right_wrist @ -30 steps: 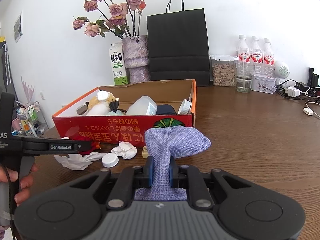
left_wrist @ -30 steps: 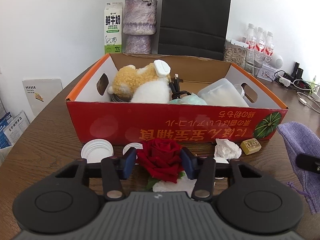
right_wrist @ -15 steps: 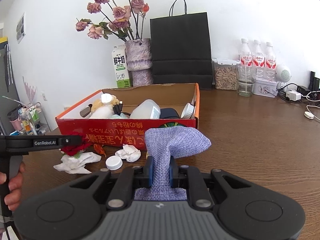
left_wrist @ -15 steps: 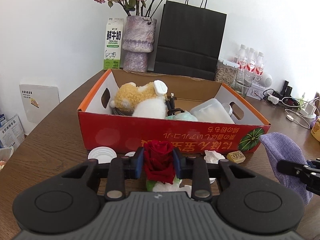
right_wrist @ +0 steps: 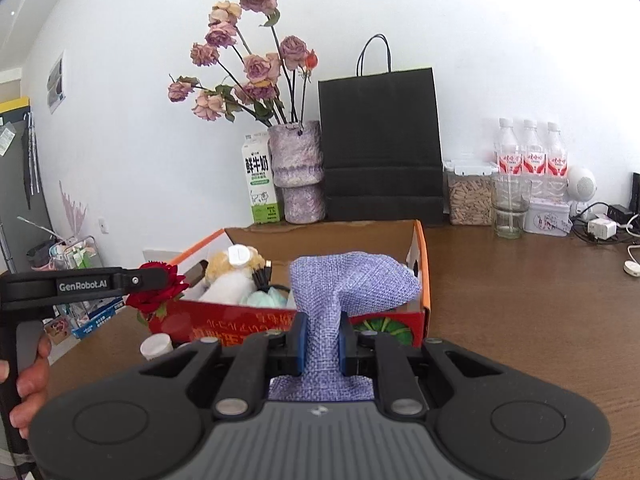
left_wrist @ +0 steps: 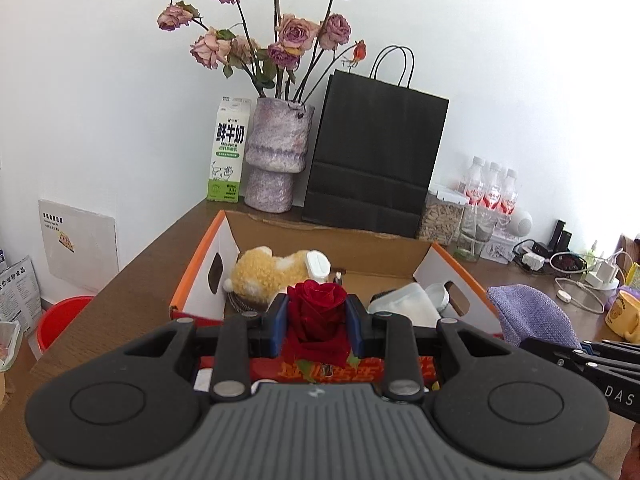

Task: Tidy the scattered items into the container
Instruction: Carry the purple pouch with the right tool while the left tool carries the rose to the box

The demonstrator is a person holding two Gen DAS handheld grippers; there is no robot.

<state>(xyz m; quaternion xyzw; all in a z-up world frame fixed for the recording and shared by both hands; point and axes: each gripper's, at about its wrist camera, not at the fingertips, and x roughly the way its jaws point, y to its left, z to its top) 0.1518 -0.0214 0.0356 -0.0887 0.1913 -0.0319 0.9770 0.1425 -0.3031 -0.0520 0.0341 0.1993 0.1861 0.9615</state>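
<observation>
My left gripper is shut on a red rose and holds it up level with the near wall of the red and orange cardboard box. The rose also shows in the right wrist view, held at the box's left corner. My right gripper is shut on a purple woven pouch, raised in front of the box. The pouch shows at the right in the left wrist view. A plush toy, a white container and cables lie in the box.
A white cap lies on the table in front of the box. Behind the box stand a milk carton, a vase of dried roses and a black paper bag. Bottles, jars, chargers and a yellow mug sit at the right.
My left gripper closed on the rose and lifted it from the table up to the box's rim. My right gripper rose with the pouch and moved closer to the box.
</observation>
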